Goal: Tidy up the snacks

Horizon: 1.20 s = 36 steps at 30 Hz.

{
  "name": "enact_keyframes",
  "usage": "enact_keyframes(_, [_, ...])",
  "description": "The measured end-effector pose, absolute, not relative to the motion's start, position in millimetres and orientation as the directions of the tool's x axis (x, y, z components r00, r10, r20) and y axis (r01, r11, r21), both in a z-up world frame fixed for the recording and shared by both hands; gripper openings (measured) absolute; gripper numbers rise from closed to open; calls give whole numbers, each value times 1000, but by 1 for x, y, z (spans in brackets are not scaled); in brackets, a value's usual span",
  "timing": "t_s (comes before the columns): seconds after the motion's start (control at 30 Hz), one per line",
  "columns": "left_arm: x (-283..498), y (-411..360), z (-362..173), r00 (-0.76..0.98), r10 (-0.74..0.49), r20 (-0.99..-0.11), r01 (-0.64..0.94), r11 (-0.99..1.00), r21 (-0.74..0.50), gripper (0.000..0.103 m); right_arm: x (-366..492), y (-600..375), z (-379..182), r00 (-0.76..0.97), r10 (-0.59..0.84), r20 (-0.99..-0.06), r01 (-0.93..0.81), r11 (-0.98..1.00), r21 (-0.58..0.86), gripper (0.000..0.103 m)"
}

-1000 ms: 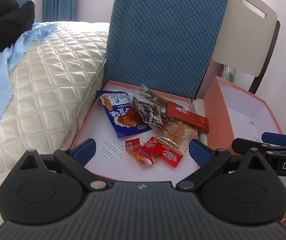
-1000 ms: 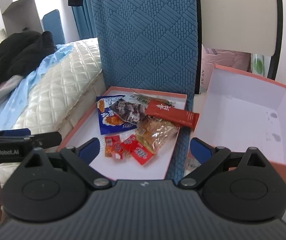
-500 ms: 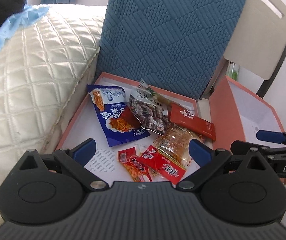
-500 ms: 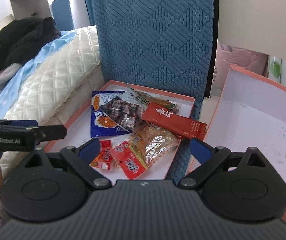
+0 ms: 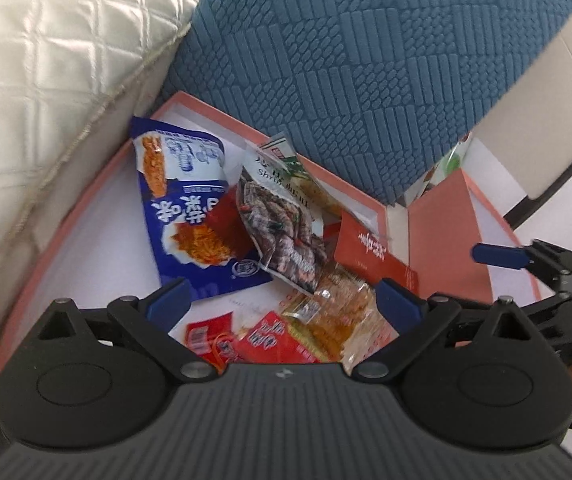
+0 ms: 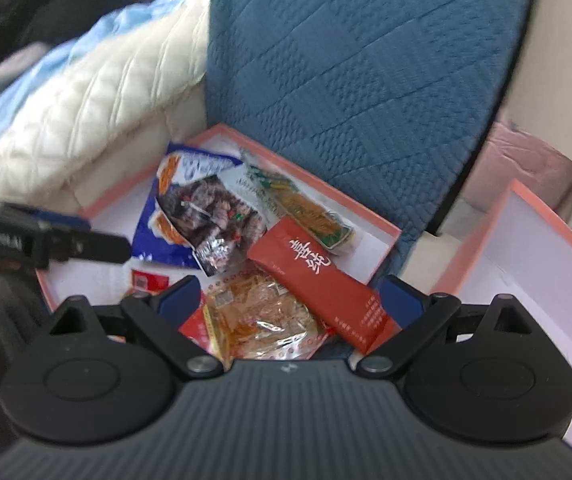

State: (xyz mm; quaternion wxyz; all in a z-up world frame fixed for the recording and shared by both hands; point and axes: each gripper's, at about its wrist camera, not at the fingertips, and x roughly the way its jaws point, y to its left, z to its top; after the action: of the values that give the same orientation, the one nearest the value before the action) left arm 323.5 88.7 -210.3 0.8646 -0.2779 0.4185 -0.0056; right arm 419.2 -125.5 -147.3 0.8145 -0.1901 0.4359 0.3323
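Several snack packs lie in a shallow pink-rimmed box lid [image 5: 98, 184]: a blue chip bag [image 5: 190, 216], a silvery shrimp pack [image 5: 282, 224], a red-orange stick pack [image 6: 318, 284], a clear bag of golden crackers [image 6: 258, 320] and small red sachets [image 5: 270, 340]. My left gripper [image 5: 282, 300] is open and empty, just above the sachets and crackers. My right gripper [image 6: 290, 296] is open and empty, over the crackers and the red-orange pack.
A deeper pink box [image 6: 534, 256] with a white inside stands to the right of the lid. A blue quilted cushion [image 5: 366, 64] stands upright behind the lid. A cream quilted bed [image 5: 46, 60] borders the left. Each gripper shows in the other's view.
Both grippers have moved forward and down toward the snacks in the lid. Both have stayed open.
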Motion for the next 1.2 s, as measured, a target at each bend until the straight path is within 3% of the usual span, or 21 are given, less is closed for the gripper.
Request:
enact_keyframes(0.3, [359, 91, -230, 662, -282, -695, -240, 799, -552, 99, 460, -105, -177, 298, 330, -896, -801, 597, -46, 97])
enact_keyframes(0.53, [380, 89, -242, 676, -320, -664, -219, 773, -596, 81, 481, -89, -200, 196, 285, -938, -838, 546, -9, 91])
enact_keyframes(0.63, [387, 91, -248, 687, -307, -659, -234, 764, -601, 75, 489, -86, -210, 192, 244, -951, -843, 536, -33, 79])
enact_keyframes(0.87, [399, 97, -265, 701, -275, -658, -272, 750, -603, 57, 494, -81, -217, 160, 230, -960, -872, 489, -28, 78])
enact_keyframes(1.03, [407, 94, -271, 719, -254, -647, -263, 762, -592, 54, 500, -78, -225, 118, 219, -968, -872, 490, 4, 72])
enact_keyframes(1.13, [413, 94, -274, 729, -256, -635, -266, 748, -608, 44, 503, -76, -227, 84, 218, -972, -874, 485, 33, 69])
enact_keyframes(1.2, [415, 95, -273, 722, -258, -642, -276, 743, -609, 31, 503, -76, -228, 67, 218, -974, -873, 484, 48, 66])
